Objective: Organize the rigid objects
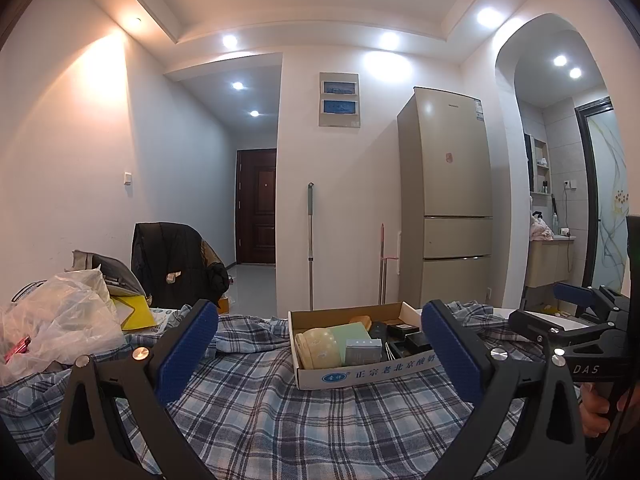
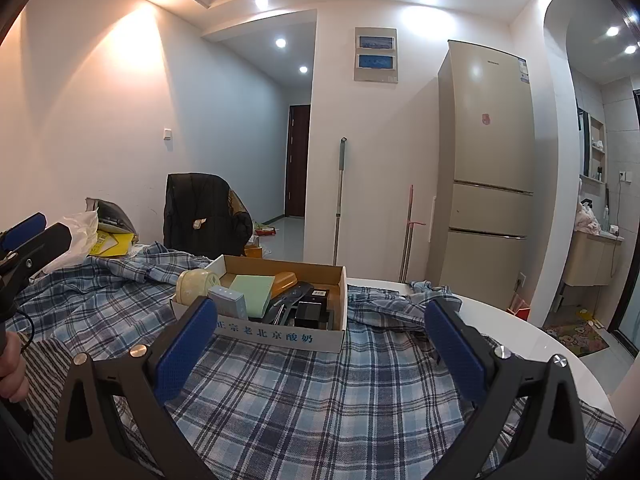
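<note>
Two gripper (image 1: 320, 344) (image 2: 320, 340) sets gaping; box (image 1: 360, 374) ahead.

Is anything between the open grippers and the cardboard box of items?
Nothing visible. Only flat plaid cloth lies between the left gripper, the right gripper and the cardboard box; both are open and empty.

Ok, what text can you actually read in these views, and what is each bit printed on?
"正宗老北京酸奶": front of the cardboard box, beside a blue oval logo too small to read.
"DAS": arm of the right gripper.
Fridge brand and stickers: too blurred.
Small grey box and yellow packet: unreadable.
</note>
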`<state>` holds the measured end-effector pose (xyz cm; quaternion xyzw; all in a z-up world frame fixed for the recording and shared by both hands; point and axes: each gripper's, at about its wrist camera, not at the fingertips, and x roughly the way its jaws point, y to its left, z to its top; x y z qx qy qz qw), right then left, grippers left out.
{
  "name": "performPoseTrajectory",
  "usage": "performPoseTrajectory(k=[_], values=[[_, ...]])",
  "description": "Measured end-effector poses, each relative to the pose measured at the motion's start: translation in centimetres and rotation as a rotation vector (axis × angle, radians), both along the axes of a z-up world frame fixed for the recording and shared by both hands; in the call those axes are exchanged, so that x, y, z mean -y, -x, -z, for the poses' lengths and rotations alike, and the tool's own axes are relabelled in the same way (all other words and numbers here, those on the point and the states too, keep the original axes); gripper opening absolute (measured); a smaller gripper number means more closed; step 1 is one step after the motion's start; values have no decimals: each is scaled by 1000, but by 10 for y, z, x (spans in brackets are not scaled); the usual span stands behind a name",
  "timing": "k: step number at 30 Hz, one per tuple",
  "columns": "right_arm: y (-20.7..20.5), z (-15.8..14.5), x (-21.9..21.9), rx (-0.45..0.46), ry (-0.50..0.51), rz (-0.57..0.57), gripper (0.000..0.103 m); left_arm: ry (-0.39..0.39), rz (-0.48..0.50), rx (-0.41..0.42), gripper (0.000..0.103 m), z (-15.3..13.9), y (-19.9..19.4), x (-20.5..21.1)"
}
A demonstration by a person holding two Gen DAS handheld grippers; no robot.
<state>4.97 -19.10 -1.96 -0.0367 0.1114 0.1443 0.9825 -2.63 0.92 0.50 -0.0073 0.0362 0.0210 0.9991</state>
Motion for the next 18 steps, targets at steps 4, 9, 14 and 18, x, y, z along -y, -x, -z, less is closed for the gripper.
performPoseTrajectory(k=[4,9,14,18], values=[[-1,0,1,-10,0,-1,103,0,0,0,103,0,1,0],[-1,0,1,-7,2,-1,103,-1,-1,-1,103,0,0,0],[-2,0,3,-13,4,-3,103,-1,-1,1,103,0,0,0],[-4,0,3,-19,3,-4,103,-1,0,0,103,0,0,0]])
